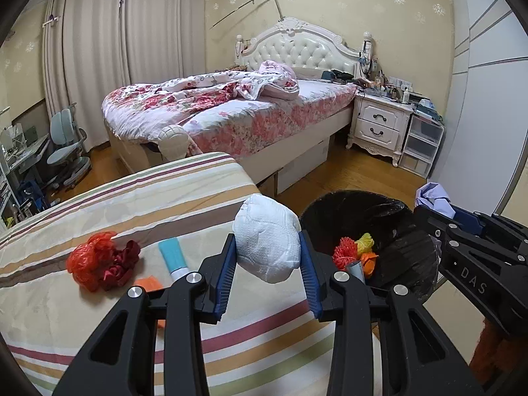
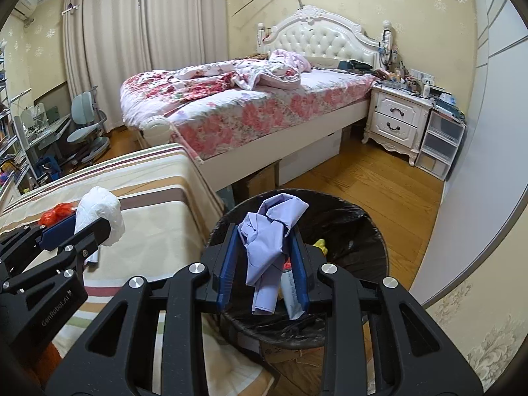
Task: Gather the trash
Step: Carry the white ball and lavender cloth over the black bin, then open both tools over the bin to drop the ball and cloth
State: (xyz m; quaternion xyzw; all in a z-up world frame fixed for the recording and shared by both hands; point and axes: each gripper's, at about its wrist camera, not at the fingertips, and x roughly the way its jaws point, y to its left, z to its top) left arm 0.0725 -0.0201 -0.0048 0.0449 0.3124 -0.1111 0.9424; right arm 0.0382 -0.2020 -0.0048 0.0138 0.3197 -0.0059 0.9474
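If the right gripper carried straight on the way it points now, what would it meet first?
Most likely the inside of the black-lined trash bin. The right gripper, jaws shut on crumpled lilac paper, points down into the bin's mouth, toward the trash lying there. Depth is unclear, so the far rim is possible instead.

Left gripper [image 1: 268,264] clamps a white wad [image 1: 266,238] beside the bin [image 1: 409,231].

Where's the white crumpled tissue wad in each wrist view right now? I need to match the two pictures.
Left wrist: white tissue wad at centre, clamped in the left gripper over the striped cover's edge.
Right wrist: same wad at far left, above the striped cover.
Shared landmark: black-lined trash bin.
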